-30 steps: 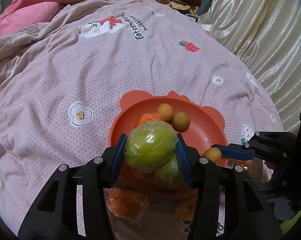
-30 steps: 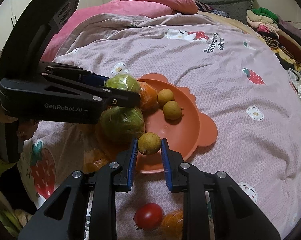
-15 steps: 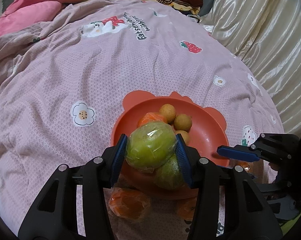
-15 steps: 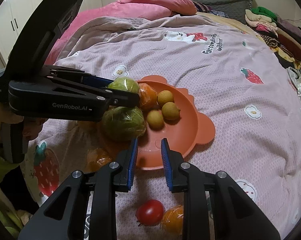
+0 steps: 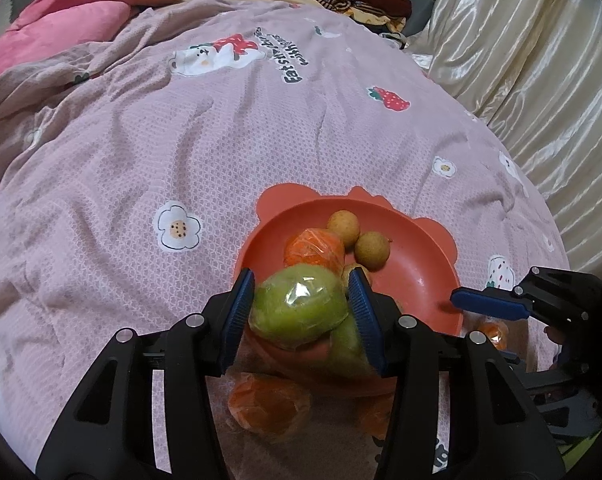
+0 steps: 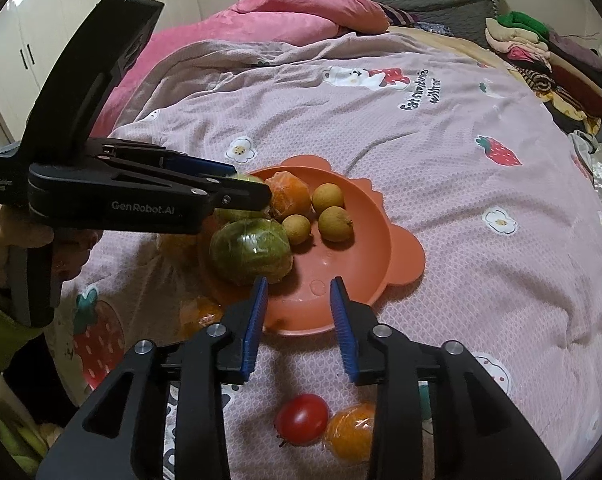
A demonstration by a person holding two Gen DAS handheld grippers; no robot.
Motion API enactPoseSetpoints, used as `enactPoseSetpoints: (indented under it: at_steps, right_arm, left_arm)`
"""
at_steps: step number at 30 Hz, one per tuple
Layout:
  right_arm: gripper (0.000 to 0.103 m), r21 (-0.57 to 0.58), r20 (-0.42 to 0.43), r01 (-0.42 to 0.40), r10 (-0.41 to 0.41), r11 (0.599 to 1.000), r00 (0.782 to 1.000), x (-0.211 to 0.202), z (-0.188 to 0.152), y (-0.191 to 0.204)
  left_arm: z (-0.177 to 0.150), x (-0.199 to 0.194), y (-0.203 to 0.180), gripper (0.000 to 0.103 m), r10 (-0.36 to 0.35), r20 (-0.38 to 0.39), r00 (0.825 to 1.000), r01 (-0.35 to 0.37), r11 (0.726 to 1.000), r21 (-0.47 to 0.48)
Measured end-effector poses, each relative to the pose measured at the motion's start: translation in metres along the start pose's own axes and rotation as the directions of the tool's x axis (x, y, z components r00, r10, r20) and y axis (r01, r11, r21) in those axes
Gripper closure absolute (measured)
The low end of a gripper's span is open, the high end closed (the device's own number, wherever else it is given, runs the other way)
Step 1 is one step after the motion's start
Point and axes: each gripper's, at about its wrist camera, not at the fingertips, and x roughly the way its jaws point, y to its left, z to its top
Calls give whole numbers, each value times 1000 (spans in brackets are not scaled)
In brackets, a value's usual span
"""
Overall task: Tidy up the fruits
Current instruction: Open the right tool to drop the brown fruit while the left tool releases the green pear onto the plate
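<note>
My left gripper (image 5: 301,280) is shut on a green fruit (image 5: 299,312) wrapped in film and holds it over the near side of the orange-red bear-shaped plate (image 5: 421,264). In the plate lie a second wrapped green fruit (image 6: 251,256), a wrapped orange (image 6: 289,198) and three small brown round fruits (image 6: 297,229). My right gripper (image 6: 299,284) hangs over the plate's (image 6: 401,252) near rim. Its jaws are opening and nothing is between them. A red tomato (image 6: 302,419) and another wrapped orange (image 6: 351,432) lie on the bedspread below the right gripper.
A further wrapped orange (image 5: 269,402) lies on the bedspread under my left gripper. A person's hand (image 6: 73,248) holds the left gripper's handle. Pink pillows (image 6: 301,12) and folded clothes (image 6: 541,56) sit at the far end of the bed, and a curtain (image 5: 521,60) hangs on the right.
The right gripper let go of the small brown fruit, which now lies in the plate beside the other two. Its jaws have spread and it has drawn back a little. The left gripper has not moved.
</note>
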Motion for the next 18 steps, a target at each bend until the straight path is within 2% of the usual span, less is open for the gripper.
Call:
enactPoseSetpoints:
  at_steps: [10,18]
  right_arm:
    - [59,19,12,3,-3,1000,1000,-7,-3,-1]
    - [54,25,21,18,-19,1000,1000,-13,-6,-2]
  left_arm:
    - [2,-14,-2,60,4,30,1000,-4,1000,-4]
    - [0,-29,-5,50,7,60,998,-7,1000,-2]
